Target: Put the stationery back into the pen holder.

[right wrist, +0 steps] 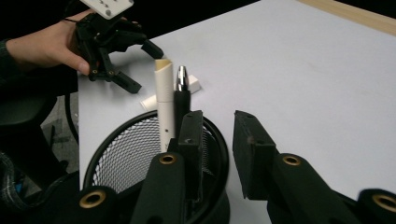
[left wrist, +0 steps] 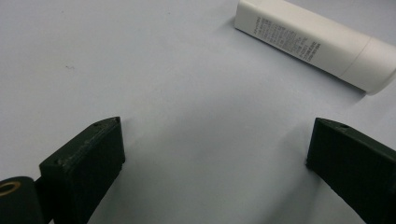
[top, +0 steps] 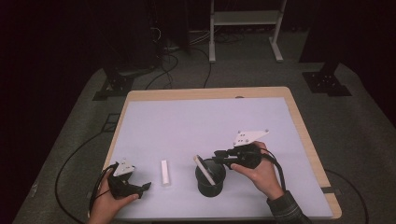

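A black mesh cup [top: 210, 189] stands near the table's front, right of centre. A white pen [top: 204, 168] leans out of it. In the right gripper view the white pen [right wrist: 164, 107] and a black pen [right wrist: 182, 100] stand together in the cup [right wrist: 126, 154]. My right gripper [top: 217, 158] hovers at the cup's right rim, open [right wrist: 218, 116], with nothing between its jaws. A white tube [top: 164, 172] lies flat left of the cup. My left gripper [top: 144, 189] rests at the front left, open wide [left wrist: 215, 126]. The tube [left wrist: 308, 42] lies ahead of its jaws, untouched.
A pale mat [top: 201, 121] covers the wooden table [top: 308, 140]; its far half is bare. Cables [top: 70, 163] trail off the left side onto the grey floor. Black stand bases [top: 327, 81] and a white frame [top: 245, 28] sit beyond the table.
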Demonstrator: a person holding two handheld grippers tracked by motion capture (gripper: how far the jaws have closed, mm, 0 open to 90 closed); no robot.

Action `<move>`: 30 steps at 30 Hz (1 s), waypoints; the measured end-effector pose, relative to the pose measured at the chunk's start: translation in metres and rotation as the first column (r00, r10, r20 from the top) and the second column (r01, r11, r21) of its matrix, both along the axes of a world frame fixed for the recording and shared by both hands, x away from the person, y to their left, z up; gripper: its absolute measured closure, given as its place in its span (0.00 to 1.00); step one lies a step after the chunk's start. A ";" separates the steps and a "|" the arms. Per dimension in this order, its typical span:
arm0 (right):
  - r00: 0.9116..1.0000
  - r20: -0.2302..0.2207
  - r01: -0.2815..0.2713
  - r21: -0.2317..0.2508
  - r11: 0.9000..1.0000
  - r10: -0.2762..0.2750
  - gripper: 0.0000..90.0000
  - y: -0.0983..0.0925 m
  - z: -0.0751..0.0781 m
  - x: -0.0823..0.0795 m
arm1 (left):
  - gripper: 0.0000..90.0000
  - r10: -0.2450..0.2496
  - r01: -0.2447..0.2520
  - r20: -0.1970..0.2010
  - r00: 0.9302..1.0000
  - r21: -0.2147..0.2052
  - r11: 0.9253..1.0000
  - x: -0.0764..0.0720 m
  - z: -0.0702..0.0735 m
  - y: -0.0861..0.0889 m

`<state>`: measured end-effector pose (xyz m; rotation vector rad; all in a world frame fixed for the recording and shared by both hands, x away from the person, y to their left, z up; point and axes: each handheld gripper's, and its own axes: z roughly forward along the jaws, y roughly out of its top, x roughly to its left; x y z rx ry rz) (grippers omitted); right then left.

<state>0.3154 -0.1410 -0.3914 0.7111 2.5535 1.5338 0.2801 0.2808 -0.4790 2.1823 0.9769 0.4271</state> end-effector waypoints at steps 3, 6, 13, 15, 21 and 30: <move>1.000 0.008 0.019 -0.004 1.000 -0.018 0.79 -0.007 0.000 0.000 | 0.04 0.000 0.000 0.000 1.000 -0.001 1.000 0.000 0.000 0.000; 0.999 0.007 0.052 -0.011 0.999 -0.052 0.77 -0.018 -0.001 0.000 | 0.04 -0.001 0.001 0.000 1.000 -0.001 1.000 0.000 0.000 0.000; 0.994 0.006 0.106 -0.018 0.994 -0.106 0.73 -0.038 -0.005 -0.001 | 0.03 -0.002 0.002 0.000 1.000 0.003 1.000 0.000 0.000 0.000; 0.992 0.010 0.125 -0.024 0.992 -0.125 0.71 -0.044 -0.007 -0.001 | 0.04 -0.002 0.002 0.000 1.000 0.003 1.000 0.000 0.000 0.000; 0.984 0.011 0.179 -0.056 0.982 -0.179 0.65 -0.061 -0.016 -0.002 | 0.04 -0.002 0.002 0.000 1.000 0.003 1.000 0.000 0.000 0.000; 0.962 0.033 0.273 -0.116 0.955 -0.271 0.51 -0.084 -0.036 -0.005 | 0.04 -0.003 0.003 0.000 1.000 0.001 1.000 0.000 0.000 0.000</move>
